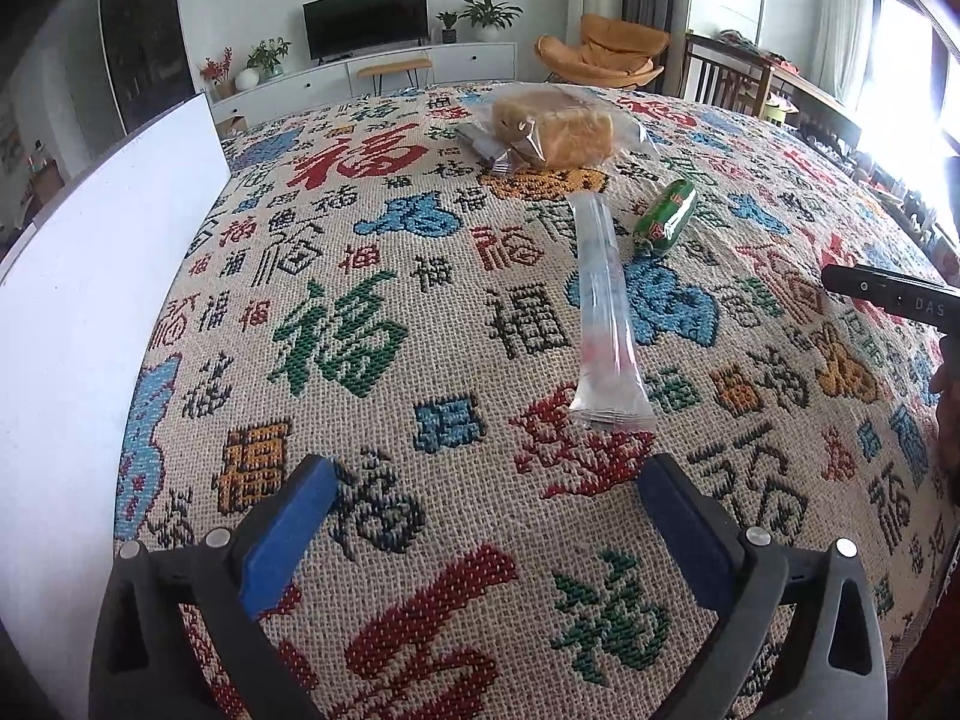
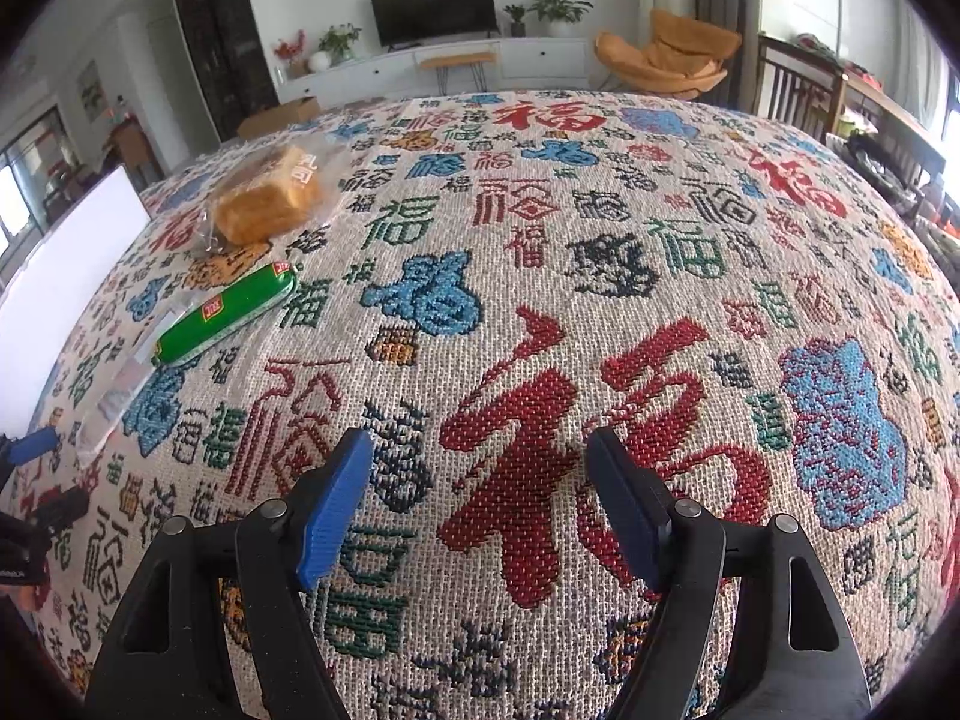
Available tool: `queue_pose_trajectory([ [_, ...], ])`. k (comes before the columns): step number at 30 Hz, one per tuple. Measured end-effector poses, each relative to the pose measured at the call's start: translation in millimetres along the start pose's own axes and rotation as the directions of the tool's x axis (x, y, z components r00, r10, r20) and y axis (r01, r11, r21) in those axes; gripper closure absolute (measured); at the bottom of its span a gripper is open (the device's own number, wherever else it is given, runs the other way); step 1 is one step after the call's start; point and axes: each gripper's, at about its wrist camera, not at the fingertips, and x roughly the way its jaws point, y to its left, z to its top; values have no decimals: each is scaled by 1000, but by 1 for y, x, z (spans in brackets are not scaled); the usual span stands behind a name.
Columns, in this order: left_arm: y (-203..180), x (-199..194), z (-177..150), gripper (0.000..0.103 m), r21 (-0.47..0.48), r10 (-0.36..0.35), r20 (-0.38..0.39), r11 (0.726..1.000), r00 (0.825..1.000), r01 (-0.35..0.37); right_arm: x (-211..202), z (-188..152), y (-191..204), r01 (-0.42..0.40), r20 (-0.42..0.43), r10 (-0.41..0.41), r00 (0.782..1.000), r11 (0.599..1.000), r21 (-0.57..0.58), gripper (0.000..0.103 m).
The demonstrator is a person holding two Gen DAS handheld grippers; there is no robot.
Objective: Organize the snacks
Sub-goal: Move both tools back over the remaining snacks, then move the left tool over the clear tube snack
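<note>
Both grippers empty, left gripper spread wide with the clear stick pack just ahead of its fingertips (likely lined up to straddle it), right gripper also apart, sausage and bread far ahead-left.

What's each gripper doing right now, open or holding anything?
Left gripper: open, nothing between its fingers.
Right gripper: open, nothing between its fingers.

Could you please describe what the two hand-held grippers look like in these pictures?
Both look alike. The left hand-held gripper and the right hand-held gripper each have two black plastic arms with triangular cut-outs, silver round pins at the joints, and flat ribbed blue pads on the fingertips. No cables or sleeves are visible.
</note>
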Motion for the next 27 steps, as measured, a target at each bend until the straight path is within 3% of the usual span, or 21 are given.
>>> queue_pose_trajectory([
  [27, 0, -1, 0, 1, 1, 1, 1, 1000, 1000, -1, 0, 0, -2, -11, 3, 11, 1000, 1000, 7, 26],
])
